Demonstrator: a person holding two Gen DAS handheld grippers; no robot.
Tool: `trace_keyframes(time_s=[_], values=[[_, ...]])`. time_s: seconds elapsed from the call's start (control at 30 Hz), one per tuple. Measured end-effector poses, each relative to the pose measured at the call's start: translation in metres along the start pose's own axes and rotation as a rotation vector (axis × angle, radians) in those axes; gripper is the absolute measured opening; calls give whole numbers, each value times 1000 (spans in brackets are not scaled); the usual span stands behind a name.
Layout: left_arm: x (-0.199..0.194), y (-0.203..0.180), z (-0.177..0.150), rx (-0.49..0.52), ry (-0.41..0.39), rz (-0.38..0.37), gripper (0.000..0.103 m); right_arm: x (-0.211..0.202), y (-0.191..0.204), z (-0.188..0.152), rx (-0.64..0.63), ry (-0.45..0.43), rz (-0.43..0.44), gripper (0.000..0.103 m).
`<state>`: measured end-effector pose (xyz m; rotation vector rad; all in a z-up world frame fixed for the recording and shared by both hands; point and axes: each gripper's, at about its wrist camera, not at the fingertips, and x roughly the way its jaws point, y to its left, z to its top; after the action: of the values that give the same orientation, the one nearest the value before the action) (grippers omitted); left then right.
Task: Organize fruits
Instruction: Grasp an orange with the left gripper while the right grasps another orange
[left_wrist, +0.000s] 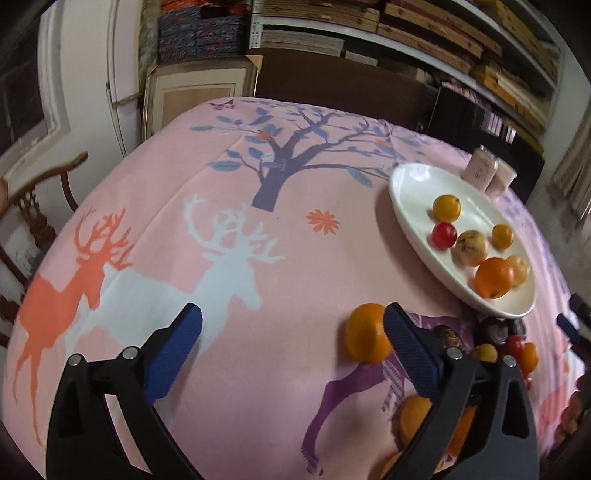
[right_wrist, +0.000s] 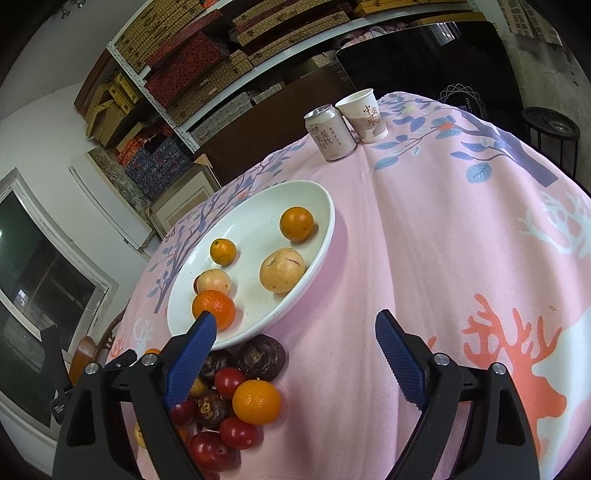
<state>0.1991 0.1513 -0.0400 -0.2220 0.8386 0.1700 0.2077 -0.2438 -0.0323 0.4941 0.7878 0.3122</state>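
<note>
Six fruits in white plate; left gripper and right gripper spread, empty.

In the left wrist view the right finger covers one side of a loose orange, and the gripper frame hides most of two more oranges below it. The heap of fruit beside the white dish is partly masked — kinds hard to tell. The pink can is blurred. In the right wrist view the left finger overlaps an orange in the dish and several fruits of the pile; the can's print is too small to read.
</note>
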Motion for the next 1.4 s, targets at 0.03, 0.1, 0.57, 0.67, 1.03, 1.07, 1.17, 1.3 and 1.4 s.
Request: trace_keyframes(time_s=[0.03, 0.1, 0.57, 0.67, 1.03, 1.07, 1.17, 1.3, 1.4], values=[[-1, 1, -3, 2, 0, -4, 97, 0, 1, 0, -1, 0, 2, 89], [1, -4, -9, 29, 10, 9, 97, 0, 2, -1, -7, 1, 3, 89], [20, -15, -25, 95, 65, 10, 54, 3, 6, -1, -25, 13, 5, 89], [22, -16, -22, 99, 59, 1, 50, 5, 8, -2, -40, 25, 5, 89], [25, -22, -17, 110, 62, -58, 37, 17, 24, -17, -134, 101, -5, 89], [25, -23, -18, 115, 60, -54, 37, 17, 23, -17, -129, 103, -5, 89], [24, -23, -19, 112, 59, -55, 37, 18, 19, -19, -119, 123, 3, 89], [24, -20, -18, 92, 64, -57, 37, 18, 19, -28, -121, 164, 25, 88], [24, -19, -17, 89, 65, -57, 37, 19, 21, -36, -140, 195, 18, 87]])
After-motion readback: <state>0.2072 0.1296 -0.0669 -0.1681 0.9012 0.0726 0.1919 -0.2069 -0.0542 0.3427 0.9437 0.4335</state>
